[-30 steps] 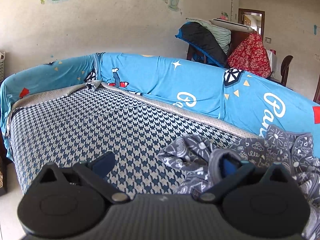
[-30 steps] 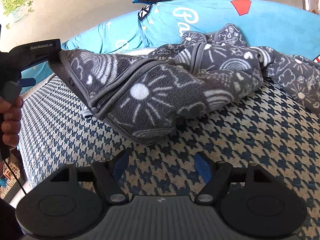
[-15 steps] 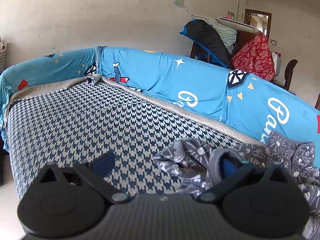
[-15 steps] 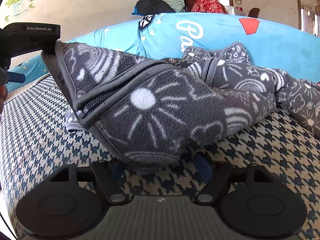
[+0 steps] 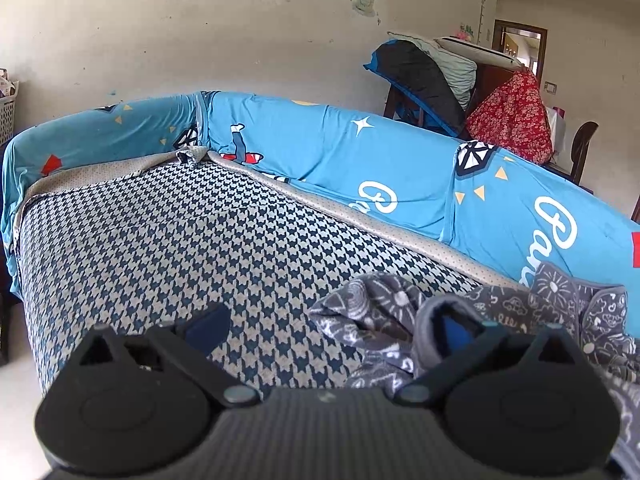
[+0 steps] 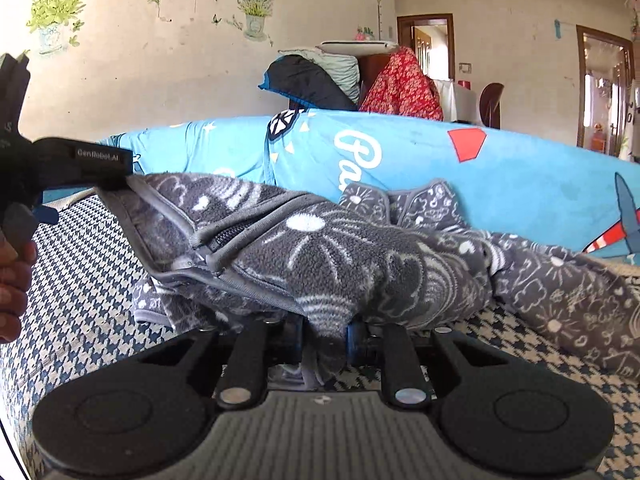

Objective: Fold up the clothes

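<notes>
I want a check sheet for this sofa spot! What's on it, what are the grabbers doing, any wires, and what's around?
Surface: houndstooth sofa seat, blue cover on the backrest.
Job's things: grey fleece garment, crumpled, partly lifted off the seat.
Clutter: nothing seen on the seat.
Grippers: left gripper holds the garment's edge; right gripper jaws closing on a fleece fold between them.
Cables: nothing seen.
Surroundings: wall with plant stickers, piled bedding, red floral cloth, doorway.
</notes>
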Available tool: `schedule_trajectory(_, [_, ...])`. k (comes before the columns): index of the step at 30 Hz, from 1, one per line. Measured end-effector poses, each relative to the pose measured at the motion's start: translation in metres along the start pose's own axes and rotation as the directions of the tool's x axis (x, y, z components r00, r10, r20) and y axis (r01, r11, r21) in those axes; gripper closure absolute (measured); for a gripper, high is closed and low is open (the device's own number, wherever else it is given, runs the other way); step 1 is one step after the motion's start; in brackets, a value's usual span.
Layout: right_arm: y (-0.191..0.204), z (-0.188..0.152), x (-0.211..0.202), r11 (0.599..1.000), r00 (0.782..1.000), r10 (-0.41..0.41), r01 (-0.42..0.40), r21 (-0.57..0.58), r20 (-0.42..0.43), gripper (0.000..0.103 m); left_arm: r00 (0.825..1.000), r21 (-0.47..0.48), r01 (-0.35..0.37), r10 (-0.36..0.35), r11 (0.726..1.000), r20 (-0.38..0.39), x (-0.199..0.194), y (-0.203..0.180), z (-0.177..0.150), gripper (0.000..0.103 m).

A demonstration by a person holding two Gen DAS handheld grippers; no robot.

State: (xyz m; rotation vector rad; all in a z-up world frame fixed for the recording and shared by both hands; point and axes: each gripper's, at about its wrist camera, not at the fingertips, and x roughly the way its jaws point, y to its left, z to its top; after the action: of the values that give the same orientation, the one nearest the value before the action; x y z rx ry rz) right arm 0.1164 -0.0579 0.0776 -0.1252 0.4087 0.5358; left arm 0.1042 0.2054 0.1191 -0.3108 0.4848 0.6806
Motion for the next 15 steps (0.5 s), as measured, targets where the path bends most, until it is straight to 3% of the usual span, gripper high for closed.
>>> schedule_trajectory(5, [-0.019, 0.015, -0.038, 1.0, 0.998, -0.025, 0.024, 0.01, 0.054, 0.085, 0.998, 0.016, 0.051, -0.052, 0.999, 0.028, -0.028, -0.001, -0.013, 0.0])
schedule_trajectory(9, [-0.032, 0.019, -0.071, 0.999, 0.994, -0.035, 0.035, -0.002, 0.099, 0.085, 0.994, 0.087, 0.068, -0.075, 0.994, 0.076, -0.057, -0.008, -0.028, 0.0])
schedule_trajectory(15, [-0.043, 0.005, -0.109, 0.996, 0.991, -0.076, 0.08, -0.036, 0.112, 0.085, 0.991, 0.13, 0.119, -0.126, 0.984, 0.049, -0.093, -0.009, -0.06, 0.0])
